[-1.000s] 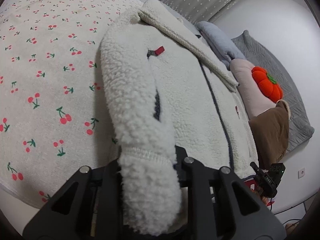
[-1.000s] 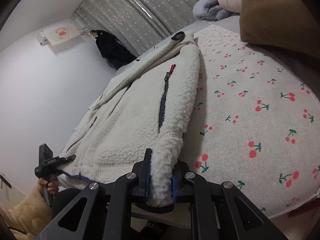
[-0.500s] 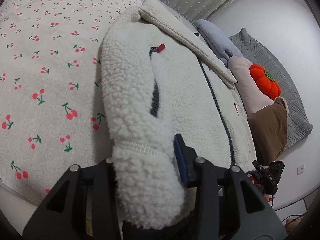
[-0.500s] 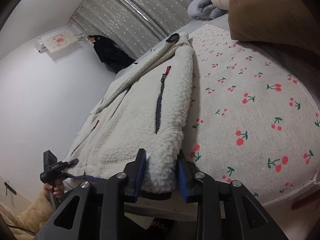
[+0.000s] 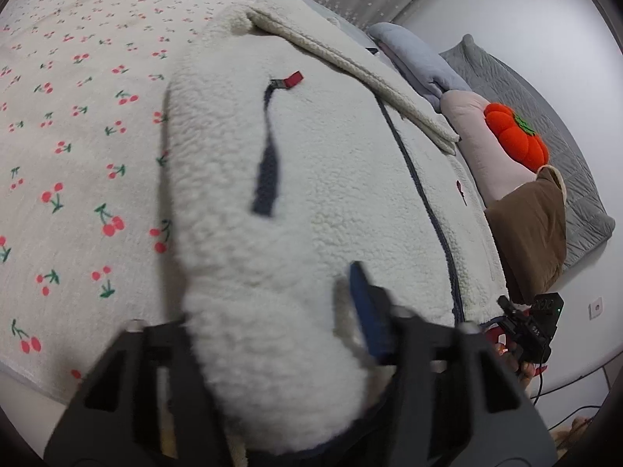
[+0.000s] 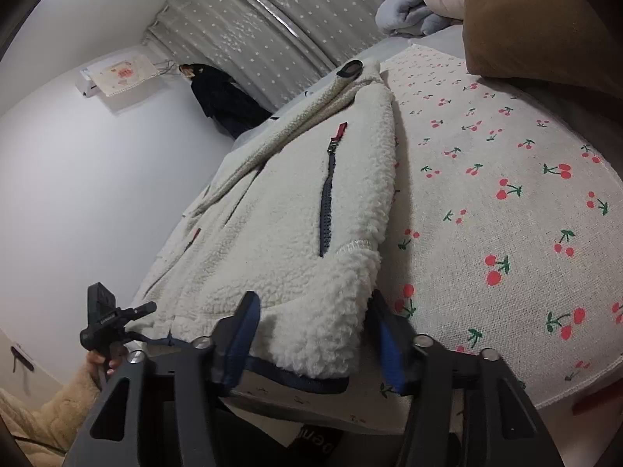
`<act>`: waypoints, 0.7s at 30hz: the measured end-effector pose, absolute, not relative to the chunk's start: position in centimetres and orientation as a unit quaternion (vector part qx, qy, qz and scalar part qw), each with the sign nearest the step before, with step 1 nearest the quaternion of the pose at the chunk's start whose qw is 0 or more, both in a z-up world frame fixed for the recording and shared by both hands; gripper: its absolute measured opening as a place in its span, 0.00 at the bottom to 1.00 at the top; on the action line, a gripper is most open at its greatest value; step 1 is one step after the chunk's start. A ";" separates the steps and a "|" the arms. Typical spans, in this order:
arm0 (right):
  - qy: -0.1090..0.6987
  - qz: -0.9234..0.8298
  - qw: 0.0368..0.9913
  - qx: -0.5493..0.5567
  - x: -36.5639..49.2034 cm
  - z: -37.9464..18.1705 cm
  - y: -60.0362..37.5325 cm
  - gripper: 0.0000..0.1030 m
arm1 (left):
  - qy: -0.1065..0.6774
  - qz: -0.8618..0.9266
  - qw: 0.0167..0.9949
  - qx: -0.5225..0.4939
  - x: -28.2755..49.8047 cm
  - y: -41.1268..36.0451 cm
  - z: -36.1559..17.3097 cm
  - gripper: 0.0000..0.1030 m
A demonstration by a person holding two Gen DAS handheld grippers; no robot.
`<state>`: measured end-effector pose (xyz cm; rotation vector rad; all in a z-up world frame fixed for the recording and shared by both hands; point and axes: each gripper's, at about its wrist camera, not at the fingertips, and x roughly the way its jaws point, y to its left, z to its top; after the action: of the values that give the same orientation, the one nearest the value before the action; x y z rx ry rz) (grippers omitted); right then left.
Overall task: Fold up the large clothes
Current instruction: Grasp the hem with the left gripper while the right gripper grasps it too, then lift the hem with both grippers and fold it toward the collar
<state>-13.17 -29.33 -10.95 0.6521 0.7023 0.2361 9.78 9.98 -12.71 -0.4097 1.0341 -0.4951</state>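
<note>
A white fleece jacket [image 5: 319, 163] lies flat on the cherry-print bedspread [image 5: 70, 124], front up, with dark zippers and red pull tabs. It also shows in the right wrist view [image 6: 296, 210]. My left gripper [image 5: 272, 323] is open, its jaws spread around the jacket's left sleeve cuff [image 5: 272, 350], which lies between them. My right gripper [image 6: 311, 330] is open, its blue-padded jaws spread either side of the jacket's bottom right corner [image 6: 323, 327], which rests on the bed edge.
Pillows, a brown cushion [image 5: 533, 229] and an orange pumpkin plush [image 5: 514, 140] lie at the head of the bed. Grey starred curtains [image 6: 280, 27] hang behind. Each view shows the other gripper at the bed's near edge.
Both grippers have opened. The left let go of the sleeve cuff and the right let go of the jacket's bottom corner; the fabric now lies loose between the jaws.
</note>
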 end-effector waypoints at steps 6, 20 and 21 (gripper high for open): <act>0.335 0.102 0.878 0.327 -13.7 -10.9 -29.8 0.14 | 0.477 -0.230 0.819 -0.220 9.2 10.4 -12.6 0.22; 0.290 0.113 0.883 0.351 -14.2 -8.2 -30.5 0.12 | 0.420 -0.248 0.837 -0.248 7.9 11.4 -9.8 0.18; 0.282 0.112 0.887 0.347 -14.2 -7.6 -30.4 0.12 | 0.414 -0.249 0.840 -0.247 7.7 11.4 -9.4 0.18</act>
<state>-14.24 -30.44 -7.55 0.7206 0.5867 0.2330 7.74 11.37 -9.43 -0.5214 0.8757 -0.5267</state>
